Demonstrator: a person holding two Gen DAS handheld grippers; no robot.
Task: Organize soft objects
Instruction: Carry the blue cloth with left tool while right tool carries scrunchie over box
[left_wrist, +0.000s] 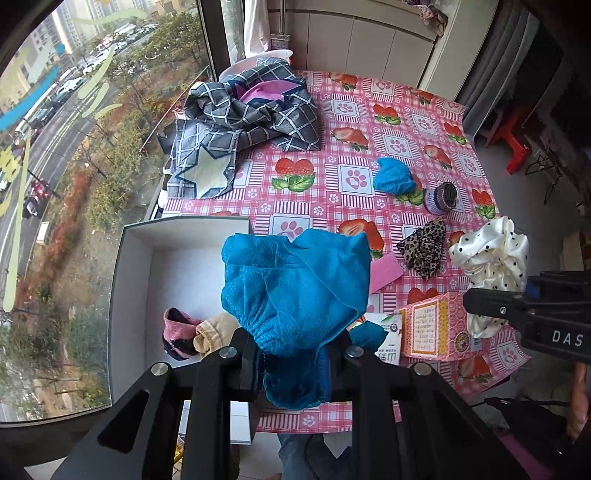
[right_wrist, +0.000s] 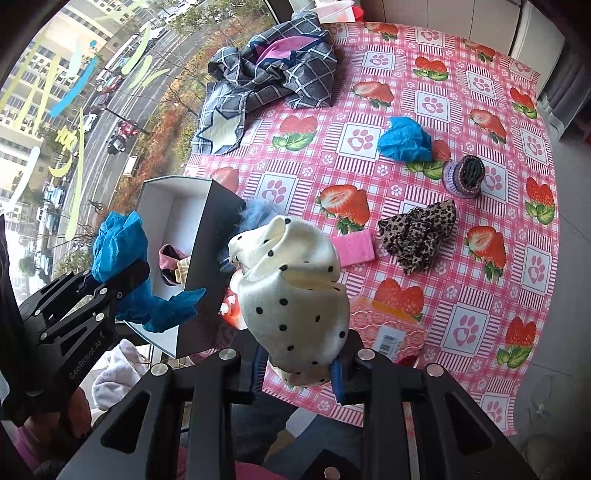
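Blue cloth (left_wrist: 295, 288) clamped in left gripper (left_wrist: 295, 369) jaws, white box (left_wrist: 133, 258) just beyond-left; polka-dot cloth (right_wrist: 291, 295) clamped in right gripper (right_wrist: 299, 369) jaws, farther from box.

Both wrist fisheyes look steeply down past their own fingers, close above the near edge of the bench (left_wrist: 369, 122). Each shows the white box (left_wrist: 125, 295) at lower left, the window at upper left, and the other gripper at the frame edge
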